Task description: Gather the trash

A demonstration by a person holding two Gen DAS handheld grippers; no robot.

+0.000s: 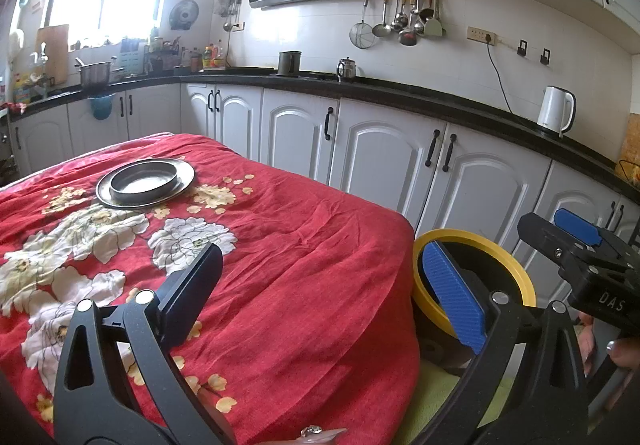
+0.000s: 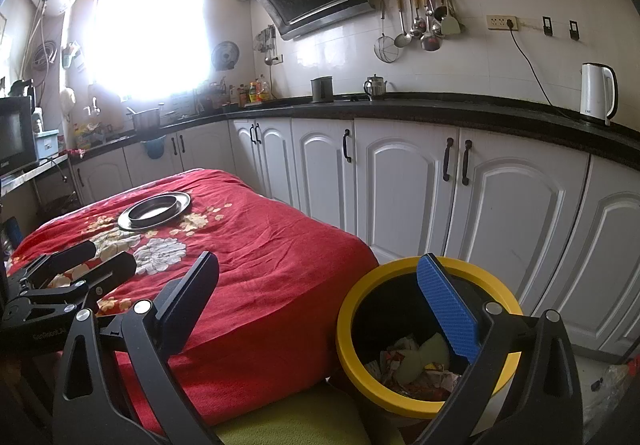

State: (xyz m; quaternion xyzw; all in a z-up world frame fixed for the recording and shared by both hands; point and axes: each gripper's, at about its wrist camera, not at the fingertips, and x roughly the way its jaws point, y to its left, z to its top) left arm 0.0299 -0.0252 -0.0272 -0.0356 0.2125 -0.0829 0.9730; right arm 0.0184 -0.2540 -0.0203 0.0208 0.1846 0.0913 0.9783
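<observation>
Left gripper (image 1: 324, 297) spread wide, nothing held, hovering over the near right corner of the surface with the red floral cloth (image 1: 288, 245). Metal plate (image 1: 145, 183) with a shallow metal pan on it sits at the far left of the cloth, well apart from both grippers. Right gripper (image 2: 324, 309) also spread wide and empty, one finger over the cloth edge, the blue-padded finger (image 2: 448, 309) over the mouth of the bin. Yellow-rimmed bin (image 2: 348, 341) stands on the floor just beside the surface's right corner; crumpled wrappers and paper trash (image 2: 412, 365) lie inside at the bottom. White cabinets (image 2: 400, 181) run behind under a black counter, white kettle (image 2: 598, 93) at far right.
</observation>
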